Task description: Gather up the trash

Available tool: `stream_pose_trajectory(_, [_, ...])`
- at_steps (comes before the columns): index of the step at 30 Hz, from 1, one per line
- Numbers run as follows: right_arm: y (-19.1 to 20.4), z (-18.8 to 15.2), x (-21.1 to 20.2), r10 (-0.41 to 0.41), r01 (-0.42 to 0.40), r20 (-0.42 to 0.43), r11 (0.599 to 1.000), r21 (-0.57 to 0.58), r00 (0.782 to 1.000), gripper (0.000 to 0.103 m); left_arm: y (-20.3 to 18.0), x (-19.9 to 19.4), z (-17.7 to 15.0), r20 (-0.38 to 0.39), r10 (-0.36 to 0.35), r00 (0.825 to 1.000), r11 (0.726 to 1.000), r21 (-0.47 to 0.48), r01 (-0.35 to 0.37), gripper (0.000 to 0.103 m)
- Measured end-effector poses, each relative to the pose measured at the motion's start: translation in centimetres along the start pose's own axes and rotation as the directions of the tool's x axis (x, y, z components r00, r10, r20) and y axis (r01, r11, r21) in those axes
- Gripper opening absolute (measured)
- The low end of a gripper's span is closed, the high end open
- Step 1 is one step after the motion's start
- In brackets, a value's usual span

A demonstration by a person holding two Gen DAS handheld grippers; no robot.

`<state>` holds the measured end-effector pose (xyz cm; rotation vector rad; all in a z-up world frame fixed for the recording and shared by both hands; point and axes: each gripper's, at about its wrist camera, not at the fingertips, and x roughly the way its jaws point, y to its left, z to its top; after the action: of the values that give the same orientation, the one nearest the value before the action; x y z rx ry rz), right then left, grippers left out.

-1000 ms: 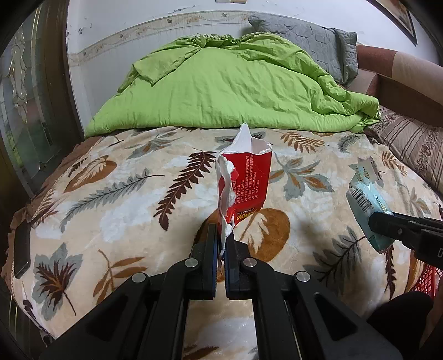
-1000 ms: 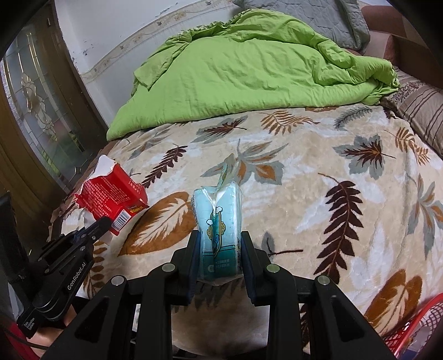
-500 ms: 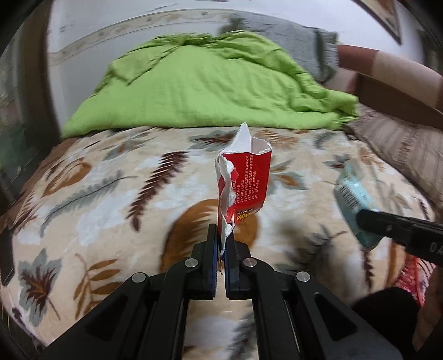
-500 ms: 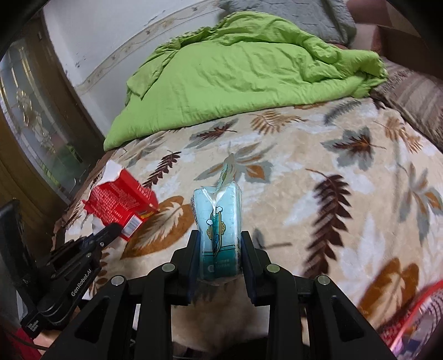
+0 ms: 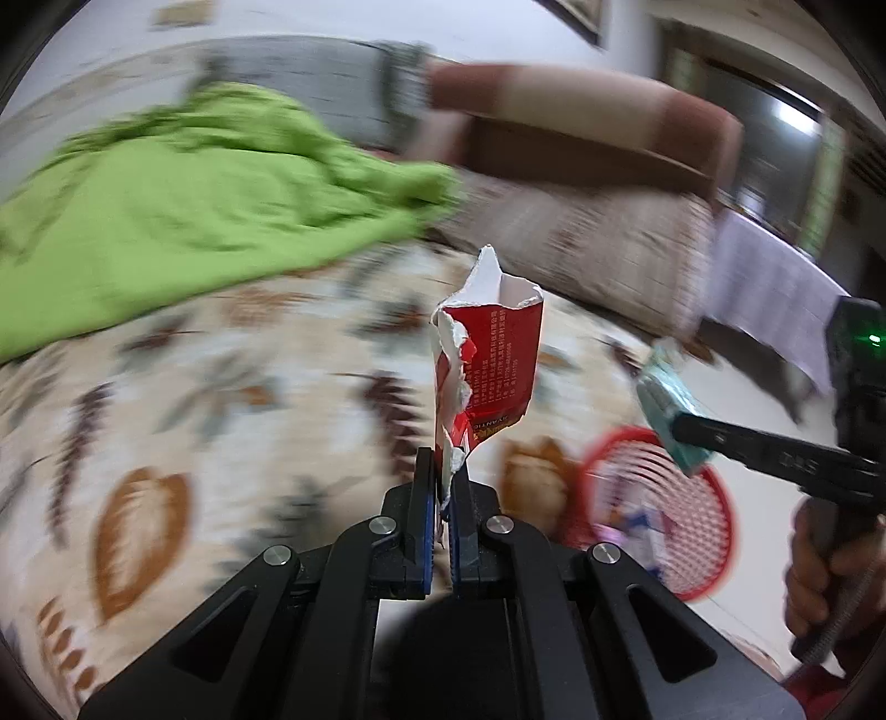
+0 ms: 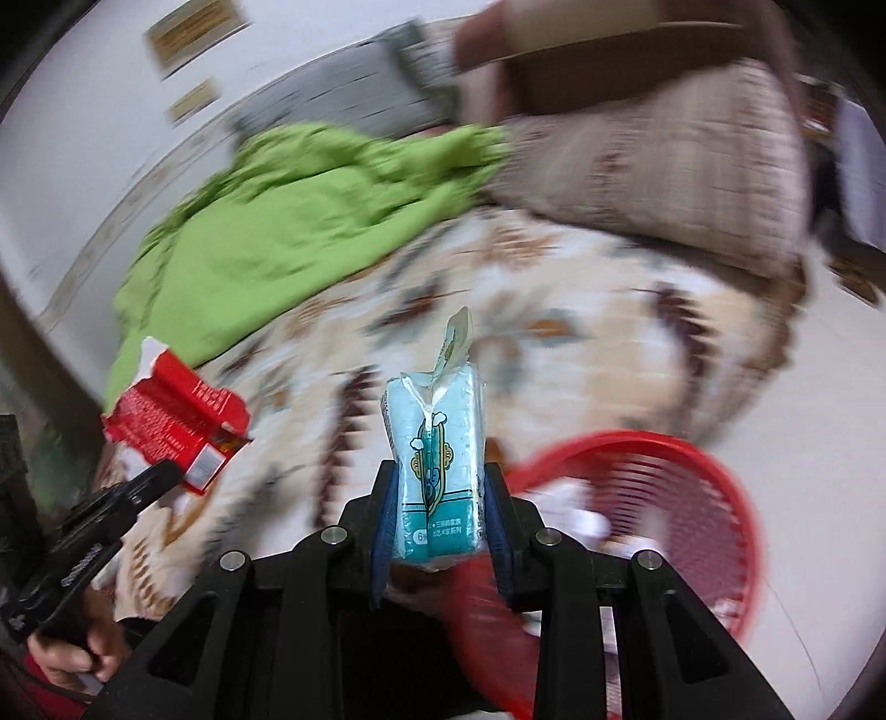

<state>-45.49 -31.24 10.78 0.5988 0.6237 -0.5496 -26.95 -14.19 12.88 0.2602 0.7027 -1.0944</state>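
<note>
Left tongs (image 5: 438, 487) pinching only the torn carton (image 5: 487, 365) edge, right tongs (image 6: 437, 515) clamping the tissue pack (image 6: 434, 448); risking slips short of the red basket (image 6: 692, 498).

A leaf-patterned blanket (image 5: 232, 387) in cream, brown and grey-blue covered the bed and filled the near and middle ground of both views, blurred. At its far left lay a rumpled lime-green quilt (image 5: 183, 205), heaped against the white wall (image 5: 111, 33). Behind the quilt, farther back, rested a grey quilted pillow (image 5: 332, 88). To the right of the quilt lay a beige striped cushion (image 6: 664, 160) at the foot of a brown padded headboard (image 5: 554, 111). High on the wall hung two small framed plaques (image 6: 191, 27), too blurred to read. At the far right a pale cloth (image 5: 769, 293) hung over some furniture.
</note>
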Motion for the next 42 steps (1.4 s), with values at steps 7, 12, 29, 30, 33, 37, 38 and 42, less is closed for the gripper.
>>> stream_pose_trajectory(7, [-5.6,-1.7,-2.1,-0.108,0.109,-0.018,0.988,0.113,0.994,0.04,-8.5,5.6,0.2,-0.191,-0.208,0.959,0.968,0.102,0.23,0.003])
stream_pose_trajectory(12, [-7.6,-2.6,-2.3,-0.175,0.179,-0.04,0.969,0.168,0.984,0.057,-11.9,8.0,-0.9,-0.285,-0.216,0.934,0.954,0.144,0.264,0.025])
stream_pose_trajectory(29, [1.0,-2.1,-4.5,-0.476,0.459,0.096,0.875,0.155,0.874,0.1,-2.8,-1.9,-0.9,-0.002,-0.013,1.0,0.995,0.097,0.013,0.08])
stream_pose_trajectory(30, [1.8,-2.2,-4.8,-0.485,0.464,0.107,0.869,0.17,0.868,0.103,-1.9,-2.7,-1.0,0.018,0.016,1.0,0.996,0.085,-0.017,0.085])
stream_pose_trajectory(33, [4.0,-3.0,-5.8,-0.428,0.398,0.164,0.898,0.19,0.889,0.103,-0.1,-4.8,-1.5,0.077,0.091,0.993,0.993,0.063,-0.096,0.09])
stream_pose_trajectory(37, [6.5,-3.8,-6.3,-0.475,0.445,0.194,0.877,0.179,0.858,0.103,1.2,-6.6,-2.6,0.125,0.206,0.971,0.975,0.059,-0.215,0.096])
stream_pose_trajectory(38, [7.0,-4.0,-6.2,-0.481,0.453,0.192,0.875,0.17,0.856,0.103,1.4,-6.8,-2.9,0.129,0.231,0.964,0.969,0.057,-0.24,0.096])
stream_pose_trajectory(42, [8.2,-4.6,-5.7,-0.512,0.5,0.151,0.859,0.113,0.846,0.103,1.6,-7.1,-3.7,0.129,0.282,0.951,0.956,0.052,-0.29,0.097])
